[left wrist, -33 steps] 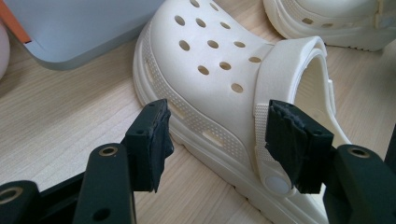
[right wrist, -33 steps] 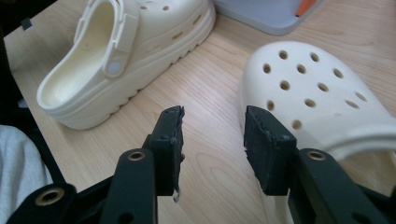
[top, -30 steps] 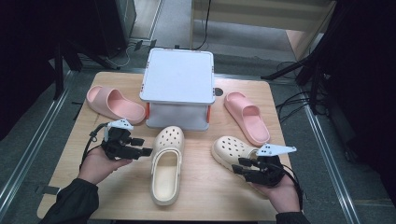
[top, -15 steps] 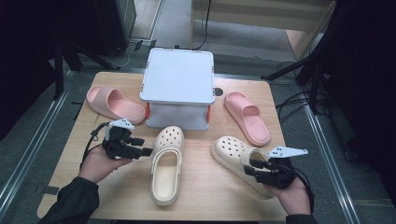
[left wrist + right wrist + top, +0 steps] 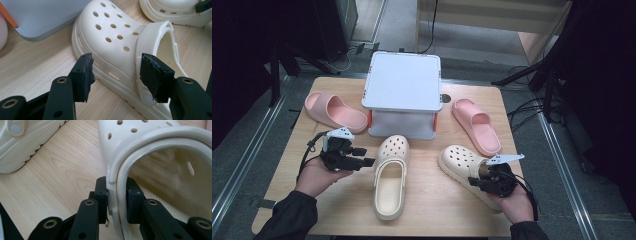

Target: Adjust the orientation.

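Two cream clogs lie on the wooden table (image 5: 432, 210). The left clog (image 5: 389, 180) points its toe at the box. My left gripper (image 5: 365, 156) sits just left of it, open. In the left gripper view the jaws (image 5: 116, 67) stand on either side of this clog's (image 5: 112, 37) near sidewall by the strap rivet without pressing it; they have just been closing a little. My right gripper (image 5: 479, 180) is at the heel opening of the right clog (image 5: 462, 162). Its jaws (image 5: 117, 192) have just been closing and now clamp that clog's rim (image 5: 150, 142), one pad outside, one inside.
A white lidded box (image 5: 402, 82) with orange latches stands at the back middle. A pink slide (image 5: 334, 111) lies to the box's left and another pink slide (image 5: 475, 125) to its right. Cables and dark stands surround the table on the floor.
The right gripper has sunk a little at the right clog's opening and its jaws have closed on the rim. The left hand has stayed put, its jaws a touch narrower.
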Demonstrator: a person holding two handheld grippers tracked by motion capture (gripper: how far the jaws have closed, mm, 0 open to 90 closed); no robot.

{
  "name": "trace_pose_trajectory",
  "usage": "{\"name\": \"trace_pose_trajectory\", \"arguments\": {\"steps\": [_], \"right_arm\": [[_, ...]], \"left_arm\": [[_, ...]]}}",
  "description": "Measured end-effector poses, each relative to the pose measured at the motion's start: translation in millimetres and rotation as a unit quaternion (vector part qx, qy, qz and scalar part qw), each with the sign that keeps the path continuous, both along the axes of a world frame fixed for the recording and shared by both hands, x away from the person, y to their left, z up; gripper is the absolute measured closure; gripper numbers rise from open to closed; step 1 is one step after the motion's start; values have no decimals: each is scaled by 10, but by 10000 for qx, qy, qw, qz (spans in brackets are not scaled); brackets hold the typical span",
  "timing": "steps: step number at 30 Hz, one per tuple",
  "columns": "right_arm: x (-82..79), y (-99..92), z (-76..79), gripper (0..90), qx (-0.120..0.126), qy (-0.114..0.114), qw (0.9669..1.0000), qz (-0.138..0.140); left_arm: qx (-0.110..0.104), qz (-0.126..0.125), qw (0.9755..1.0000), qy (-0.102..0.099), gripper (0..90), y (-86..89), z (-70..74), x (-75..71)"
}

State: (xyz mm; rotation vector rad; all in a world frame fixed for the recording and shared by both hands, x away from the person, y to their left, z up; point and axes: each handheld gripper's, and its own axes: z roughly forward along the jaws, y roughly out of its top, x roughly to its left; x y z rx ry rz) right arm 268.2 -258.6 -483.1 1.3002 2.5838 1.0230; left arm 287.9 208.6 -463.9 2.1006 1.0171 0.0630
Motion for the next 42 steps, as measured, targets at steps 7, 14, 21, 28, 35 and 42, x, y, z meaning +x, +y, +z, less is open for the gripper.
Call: {"name": "trace_pose_trajectory", "arguments": {"steps": [7, 14, 21, 28, 35, 42], "right_arm": [[10, 92, 207, 782, 383, -94, 9988, -277], [42, 345, 291, 781, 520, -296, 9979, -241], [93, 617, 367, 780, 502, -457, 9977, -88], [157, 833, 277, 778, 86, -381, 9992, 17], [119, 1009, 120, 768, -153, -214, 9995, 157], [107, 1106, 93, 736, -121, -231, 9993, 284]], "left_arm": [[2, 136, 9999, 36, 436, 42, -7, -14], [17, 103, 9999, 5, 461, 72, -19, -72], [32, 197, 9998, -27, 465, 115, -20, -151], [24, 285, 9996, -2, 453, 170, -36, -213], [19, 204, 9997, -153, 524, 197, -35, -294], [117, 253, 9996, -33, 505, 193, -61, -319]]}}
